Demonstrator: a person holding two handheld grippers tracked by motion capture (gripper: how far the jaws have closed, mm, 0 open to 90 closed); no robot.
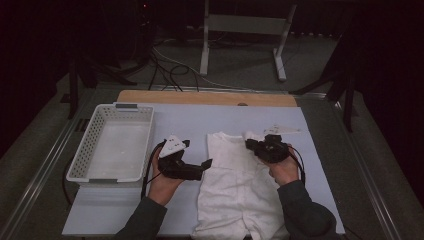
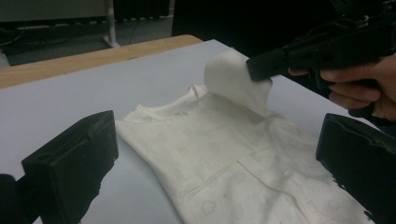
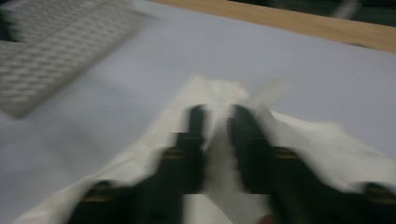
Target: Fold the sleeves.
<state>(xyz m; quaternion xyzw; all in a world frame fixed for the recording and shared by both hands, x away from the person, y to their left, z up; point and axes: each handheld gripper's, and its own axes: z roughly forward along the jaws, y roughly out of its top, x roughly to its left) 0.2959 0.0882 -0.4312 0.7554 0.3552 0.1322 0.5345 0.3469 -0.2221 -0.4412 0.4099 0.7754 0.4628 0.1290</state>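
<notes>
In the high view, a small white garment is seen spread flat on the pale table sheet, its neckline toward the far edge and its hem at the near edge between the person's forearms; a white perforated basket stands well to its left. The left gripper is held just beside the garment's left edge, and the right gripper is placed at the upper right corner, where a short sleeve is raised off the sheet. In the left gripper view, that gripper's own jaws are spread wide on either side of the garment with nothing between them, while farther off the right gripper is seen pinching the sleeve, which is lifted and curled over toward the chest. In the right gripper view, heavily blurred, the jaws are drawn nearly together on a ridge of white cloth, with the basket at upper left. A fold of the sleeve inward is judged to be in hand. The thin cloth could slip from so small a pinch, or the whole garment could be dragged and wrinkled, since its body is pinned by nothing while the sleeve is pulled.
</notes>
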